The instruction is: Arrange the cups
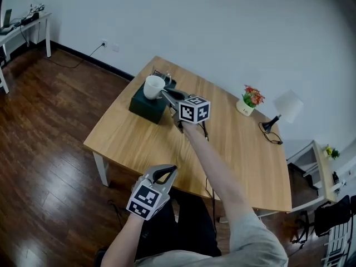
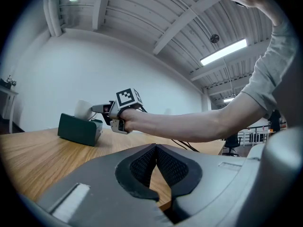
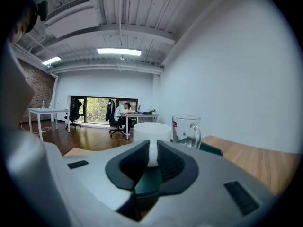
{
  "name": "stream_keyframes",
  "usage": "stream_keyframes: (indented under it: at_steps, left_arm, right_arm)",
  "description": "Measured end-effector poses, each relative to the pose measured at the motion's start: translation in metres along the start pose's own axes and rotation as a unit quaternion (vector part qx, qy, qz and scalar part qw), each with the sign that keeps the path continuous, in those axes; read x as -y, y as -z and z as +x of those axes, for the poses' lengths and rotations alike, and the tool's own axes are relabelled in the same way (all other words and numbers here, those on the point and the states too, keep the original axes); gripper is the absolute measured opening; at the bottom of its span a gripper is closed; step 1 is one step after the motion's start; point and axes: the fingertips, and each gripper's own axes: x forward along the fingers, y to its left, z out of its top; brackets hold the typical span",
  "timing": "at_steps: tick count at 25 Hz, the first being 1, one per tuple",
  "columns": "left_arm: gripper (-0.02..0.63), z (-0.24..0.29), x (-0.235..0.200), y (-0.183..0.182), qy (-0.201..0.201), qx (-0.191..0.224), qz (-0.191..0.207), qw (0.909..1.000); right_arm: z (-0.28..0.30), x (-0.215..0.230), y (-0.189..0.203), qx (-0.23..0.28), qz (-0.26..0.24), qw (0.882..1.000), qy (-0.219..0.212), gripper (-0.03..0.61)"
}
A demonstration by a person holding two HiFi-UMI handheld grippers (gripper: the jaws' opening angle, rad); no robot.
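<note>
Big smooth wood tabletop (image 1: 133, 138). Dark green box (image 1: 146, 105) w/ flat top on it. Left hand-held gripper (image 2: 155, 150): jaws closed, nothing in them. Right hand-held gripper (image 3: 150, 148) pinches the handle of a round white cup (image 1: 154, 87), just over the box. Clear glass mug (image 3: 186, 130) next to it.

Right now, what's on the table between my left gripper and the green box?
Nothing. Only bare table lies between the left gripper and the green box, as the head view shows.
</note>
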Motion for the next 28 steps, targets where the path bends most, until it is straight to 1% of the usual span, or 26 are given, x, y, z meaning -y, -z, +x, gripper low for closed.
stream_keyframes:
  at_steps: [3, 7, 8, 10, 17, 20, 23, 28]
  left_arm:
    - [0.005, -0.001, 0.0, -0.002, 0.0, 0.0, -0.001, 1.0]
    - [0.005, 0.0, 0.0, -0.001, -0.002, -0.002, 0.002, 1.0]
    - [0.005, 0.0, 0.0, -0.001, -0.002, -0.002, 0.003, 1.0]
    - [0.005, 0.001, 0.0, -0.001, -0.001, -0.001, 0.002, 1.0]
    - [0.005, 0.0, 0.0, 0.002, -0.002, -0.004, 0.009, 1.0]
    - [0.005, 0.0, 0.0, 0.003, -0.002, -0.002, 0.014, 0.9999]
    - [0.005, 0.001, 0.0, 0.006, 0.0, -0.005, 0.012, 0.9999]
    - [0.005, 0.0, 0.003, 0.003, 0.002, -0.011, 0.014, 0.9998]
  right_arm:
    - [0.006, 0.001, 0.0, 0.006, 0.009, 1.0, -0.001, 0.06]
    - [0.011, -0.001, -0.001, 0.006, 0.022, 1.0, -0.016, 0.059]
    - [0.011, -0.001, 0.0, 0.006, 0.018, 1.0, -0.016, 0.061]
    - [0.009, 0.002, 0.0, 0.005, 0.005, 1.0, -0.007, 0.087]
    - [-0.007, 0.004, -0.006, 0.011, -0.008, 1.0, 0.006, 0.091]
    - [-0.025, 0.004, -0.009, 0.027, -0.001, 1.0, 0.008, 0.087]
    - [-0.055, 0.001, -0.011, 0.056, 0.008, 0.998, 0.005, 0.086]
    - [-0.106, -0.022, -0.002, 0.086, 0.012, 0.996, -0.023, 0.063]
